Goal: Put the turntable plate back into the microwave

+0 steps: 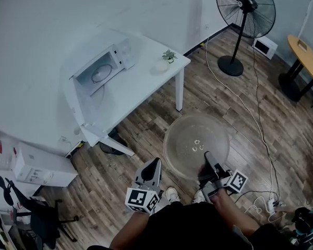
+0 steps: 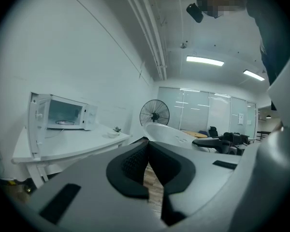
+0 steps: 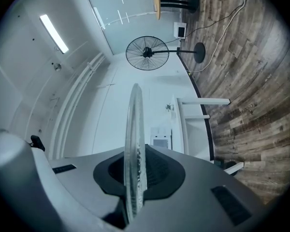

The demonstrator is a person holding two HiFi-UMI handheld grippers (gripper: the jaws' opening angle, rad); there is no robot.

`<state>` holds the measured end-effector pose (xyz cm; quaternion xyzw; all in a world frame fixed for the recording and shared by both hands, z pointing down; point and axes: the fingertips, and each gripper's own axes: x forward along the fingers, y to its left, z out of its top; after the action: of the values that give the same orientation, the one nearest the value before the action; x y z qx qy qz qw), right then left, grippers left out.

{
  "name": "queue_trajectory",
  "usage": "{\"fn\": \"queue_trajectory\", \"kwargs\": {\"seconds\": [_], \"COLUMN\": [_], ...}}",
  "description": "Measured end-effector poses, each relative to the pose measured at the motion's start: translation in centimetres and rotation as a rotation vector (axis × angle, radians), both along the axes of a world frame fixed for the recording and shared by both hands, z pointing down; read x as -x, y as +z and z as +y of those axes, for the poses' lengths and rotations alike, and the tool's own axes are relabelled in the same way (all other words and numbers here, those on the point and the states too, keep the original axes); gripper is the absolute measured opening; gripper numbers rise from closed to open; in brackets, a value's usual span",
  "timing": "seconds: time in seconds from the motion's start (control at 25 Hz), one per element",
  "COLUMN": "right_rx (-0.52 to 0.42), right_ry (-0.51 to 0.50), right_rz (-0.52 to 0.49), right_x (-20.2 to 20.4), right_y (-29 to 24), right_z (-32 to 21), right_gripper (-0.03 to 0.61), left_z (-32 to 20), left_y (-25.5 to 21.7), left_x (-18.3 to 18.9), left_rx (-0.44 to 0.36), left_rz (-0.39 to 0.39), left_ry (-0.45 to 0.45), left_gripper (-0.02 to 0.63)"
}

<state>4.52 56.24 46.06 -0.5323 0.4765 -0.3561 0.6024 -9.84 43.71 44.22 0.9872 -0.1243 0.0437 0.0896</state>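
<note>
Left tongs (image 1: pixel 154 164): closed together, empty. Right tongs (image 1: pixel 209 159): clamped on the rim of the glass plate (image 1: pixel 188 137), over the floor, well apart from the open microwave (image 1: pixel 100 71) on the worktop (image 1: pixel 141 87).

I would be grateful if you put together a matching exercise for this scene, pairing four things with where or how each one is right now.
Things:
1. turntable plate
2. microwave
3. standing fan
4. left gripper

States:
A. shut, holding nothing
B. on the white table, door open
C. clamped by its edge in the right gripper
D. standing on the wooden floor

Pairs: 1-C, 2-B, 3-D, 4-A
</note>
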Motion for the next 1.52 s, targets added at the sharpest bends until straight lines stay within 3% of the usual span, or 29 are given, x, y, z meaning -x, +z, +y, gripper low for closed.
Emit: {"fn": "queue_trajectory", "kwargs": {"seconds": [0.2, 0.48, 1.0, 1.52], "right_rx": [-0.009, -0.008, 0.030, 0.047], "right_ry": [0.010, -0.040, -0.275, -0.478], "right_rz": [-0.011, 0.022, 0.013, 0.013], "right_x": [-0.6, -3.2, -10.6, -12.7], "right_y": [-0.3, -1.8, -2.2, -1.3], "right_z": [-3.5, -9.7, -22.7, -32.5], "right_gripper": [0.041, 0.041, 0.041, 0.041], "left_z": [-2.8, -7.5, -17.7, -23.3], "left_y": [-0.4, -1.4, -4.4, -4.1], "left_x": [0.0, -2.0, -9.0, -9.1], "left_rx": [-0.001, -0.057, -0.109, -0.106], "left_rz": [0.010, 0.025, 0.029, -0.012], "left_ry": [0.007, -0.049, -0.290, -0.533], "left_gripper": [0.018, 0.018, 0.019, 0.019]}}
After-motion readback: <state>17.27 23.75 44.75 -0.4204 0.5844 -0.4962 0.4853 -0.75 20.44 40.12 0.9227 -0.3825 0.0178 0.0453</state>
